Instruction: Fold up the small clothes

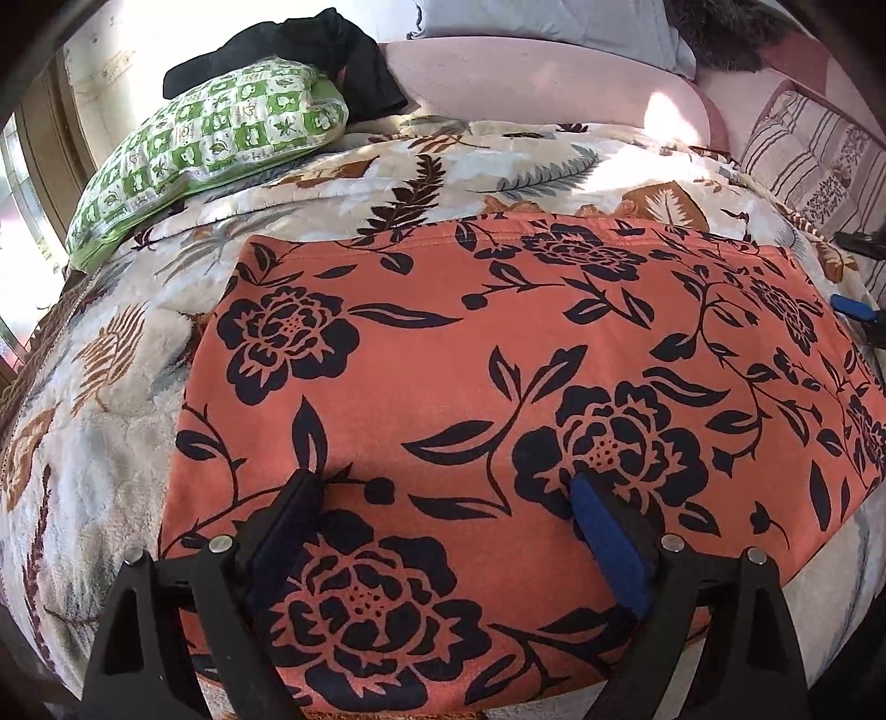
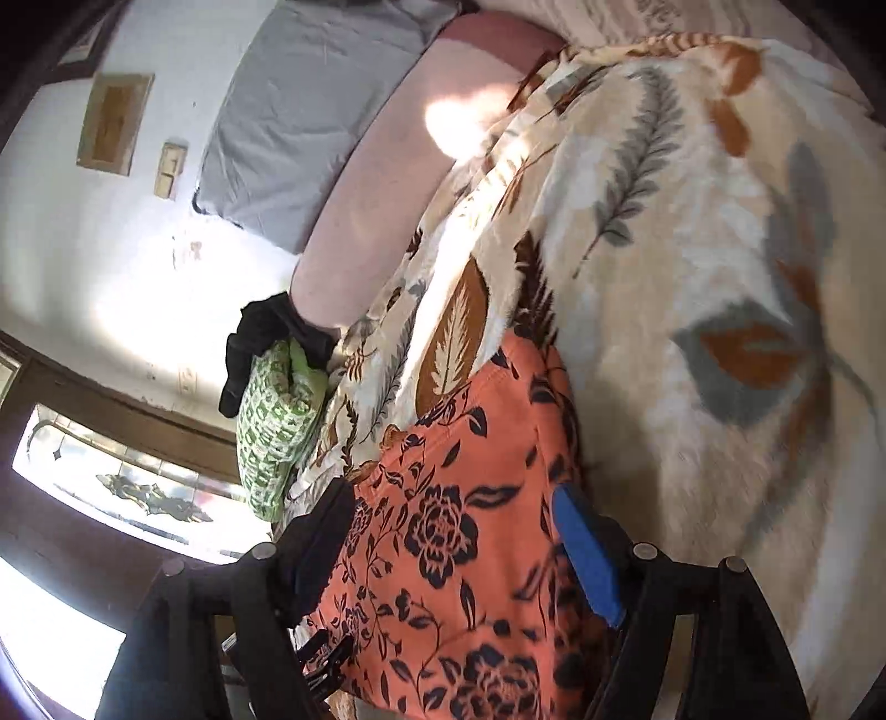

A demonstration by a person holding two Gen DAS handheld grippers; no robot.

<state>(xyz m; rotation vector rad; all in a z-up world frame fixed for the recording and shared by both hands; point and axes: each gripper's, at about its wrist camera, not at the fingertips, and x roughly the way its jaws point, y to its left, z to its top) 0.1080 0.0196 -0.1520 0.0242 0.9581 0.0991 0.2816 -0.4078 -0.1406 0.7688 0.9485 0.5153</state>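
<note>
My left tongs [image 1: 448, 487] stand wide open just above the orange floral garment [image 1: 498, 354], one dark pad toward its left side and one blue pad [image 1: 606, 545] nearer the middle, gripping nothing. My right tongs [image 2: 451, 512] are open too, tilted on their side, with the same garment [image 2: 459, 531] lying between the fingers at its right edge; I cannot tell whether the pads touch the cloth.

The garment lies spread flat straight ahead of my left tongs, its hemmed far edge [image 1: 498, 235] running across, resting on the leaf-print fleece blanket [image 1: 387, 166].

To fold it well, I judge I should pinch both near corners at once, taking only the garment and not the plush blanket beneath, then lift evenly and lay the near edge square onto the far hem. Slippery fabric may slide, so a firm, deep bite matters.

Beyond, to the far left, sits a green checked pillow [image 1: 210, 144] with a black cloth [image 1: 310, 50] draped over it. I see no basket or bin anywhere.
</note>
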